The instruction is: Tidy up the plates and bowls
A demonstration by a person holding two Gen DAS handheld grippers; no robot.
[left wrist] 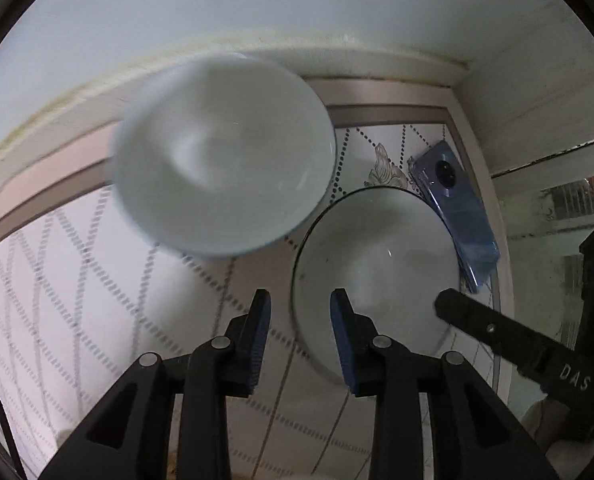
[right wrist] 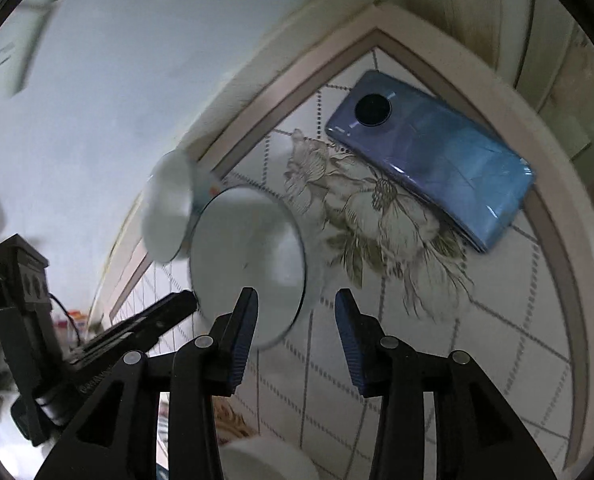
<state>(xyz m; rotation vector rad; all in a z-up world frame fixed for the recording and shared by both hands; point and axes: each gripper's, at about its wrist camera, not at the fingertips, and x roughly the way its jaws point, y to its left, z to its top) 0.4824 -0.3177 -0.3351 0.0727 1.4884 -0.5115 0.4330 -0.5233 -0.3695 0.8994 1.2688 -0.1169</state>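
While both tools hang spread and empty, left tool and right tool, nothing's grabbed yet. Bowl sits upper left on the desk, plate right of centre. Next, I'd guess: pinch a rim.

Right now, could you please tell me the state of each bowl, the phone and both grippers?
Far bowl: upright, empty, on the table.
Near bowl: upright, empty, on the table, beside the phone.
Phone: lying face down near the table's corner.
Left gripper: open, holding nothing.
Right gripper: open, holding nothing, over the near bowl's rim.
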